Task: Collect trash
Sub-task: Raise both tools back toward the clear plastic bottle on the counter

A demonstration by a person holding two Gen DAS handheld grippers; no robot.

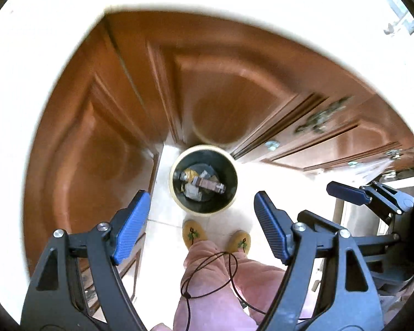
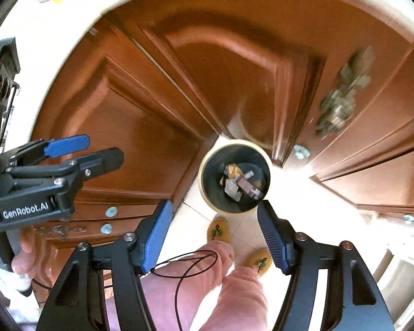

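A round bin [image 1: 204, 183] with a cream rim and dark interior is seen from above, standing on the pale floor [image 1: 262, 176] beside wooden cabinet doors [image 1: 102, 138]. Crumpled trash [image 1: 200, 183] is contained at its bottom: a grey wad, a yellow wrapper and a brownish wrapped piece. The left tongs [image 1: 201, 229] are spread, with nothing pinched. The right tongs [image 2: 214, 234] are likewise spread and empty. Yellow slippers [image 1: 193, 233] are seen just below the bin.

wooden cabinets [image 1: 102, 127], yellow slippers [image 2: 218, 229]
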